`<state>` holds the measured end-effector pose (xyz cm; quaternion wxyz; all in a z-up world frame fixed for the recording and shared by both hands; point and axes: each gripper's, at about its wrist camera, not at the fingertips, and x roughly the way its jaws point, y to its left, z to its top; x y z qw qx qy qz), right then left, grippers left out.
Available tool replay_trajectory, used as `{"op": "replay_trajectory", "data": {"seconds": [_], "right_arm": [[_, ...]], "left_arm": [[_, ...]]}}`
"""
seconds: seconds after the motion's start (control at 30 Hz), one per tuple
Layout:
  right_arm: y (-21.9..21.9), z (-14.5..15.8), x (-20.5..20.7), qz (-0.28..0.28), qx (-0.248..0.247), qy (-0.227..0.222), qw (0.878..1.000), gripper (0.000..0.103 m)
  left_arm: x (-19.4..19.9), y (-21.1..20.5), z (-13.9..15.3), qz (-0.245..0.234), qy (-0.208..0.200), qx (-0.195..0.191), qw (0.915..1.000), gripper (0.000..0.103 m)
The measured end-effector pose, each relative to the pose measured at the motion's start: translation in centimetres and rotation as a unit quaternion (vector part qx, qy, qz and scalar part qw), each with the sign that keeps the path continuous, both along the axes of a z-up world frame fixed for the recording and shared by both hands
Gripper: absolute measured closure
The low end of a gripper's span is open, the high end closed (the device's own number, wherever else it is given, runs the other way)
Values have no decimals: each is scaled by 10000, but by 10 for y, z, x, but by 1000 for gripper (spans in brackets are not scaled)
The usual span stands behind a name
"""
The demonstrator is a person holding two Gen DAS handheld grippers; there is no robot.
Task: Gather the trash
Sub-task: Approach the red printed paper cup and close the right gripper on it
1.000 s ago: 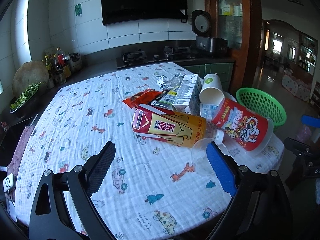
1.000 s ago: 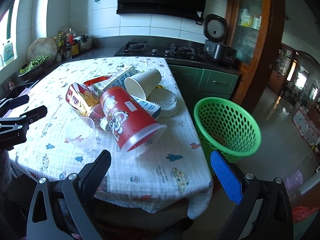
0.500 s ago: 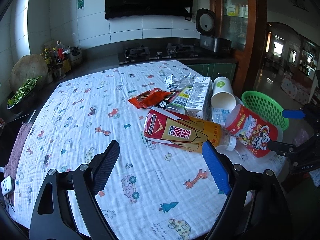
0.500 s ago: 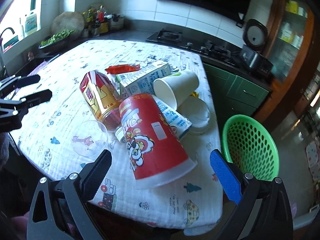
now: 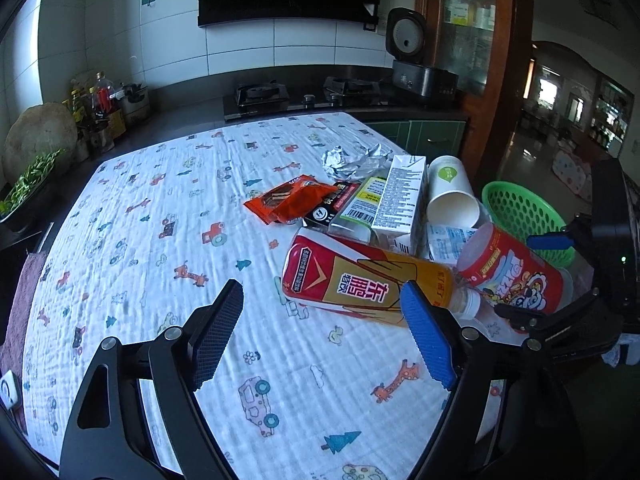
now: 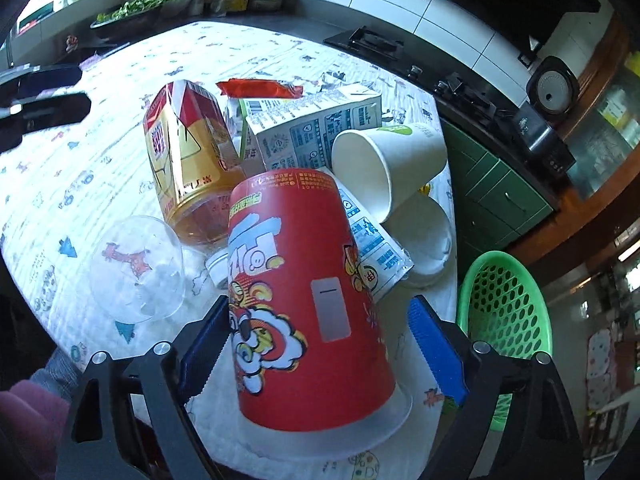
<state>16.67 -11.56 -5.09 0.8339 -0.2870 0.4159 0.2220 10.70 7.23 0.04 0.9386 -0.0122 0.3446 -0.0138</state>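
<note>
White cloth printed with small cartoon animals and cars covers the surface [image 5: 160,208]. At about 6 o'clock in the left wrist view the left tongs [image 5: 320,334] hang above bare cloth with the jaws wide apart and nothing between them. Toward 2 o'clock from them lies the trash heap: an orange snack wrapper [image 5: 288,202], crumpled foil [image 5: 352,158], a red-and-gold bottle [image 5: 360,280] on its side, a white carton [image 5: 400,200], a white paper cup [image 5: 452,196] tipped over, and a red paper tub [image 6: 304,292] lying with its rim toward the right camera.

In the right wrist view a clear plastic cup [image 6: 136,268] lies at 9 o'clock of the tub, just beside it. The right tongs [image 6: 318,344] straddle the tub, jaws apart (whether the left pad [image 6: 204,344] touches the tub's wall I cannot tell; the blue right pad [image 6: 436,352] stands clear of it). At 3 o'clock, past the surface's edge, stands a green mesh basket [image 6: 508,304].
</note>
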Motion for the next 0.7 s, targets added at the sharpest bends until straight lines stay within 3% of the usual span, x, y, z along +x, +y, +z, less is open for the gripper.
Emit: {"op": "replay_trajectory", "data": {"seconds": [0.17, 0.47, 0.7], "right_arm": [[-1, -6, -2, 48, -91, 79, 9999, 31], [-29, 10, -9, -263, 469, 135, 9985, 32], [-56, 26, -18, -511, 817, 94, 9953, 33]], "left_arm": [[16, -9, 3, -223, 39, -25, 9997, 23], [48, -37, 12, -686, 161, -138, 9974, 24], [83, -83, 21, -1300, 284, -394, 9903, 30]]}}
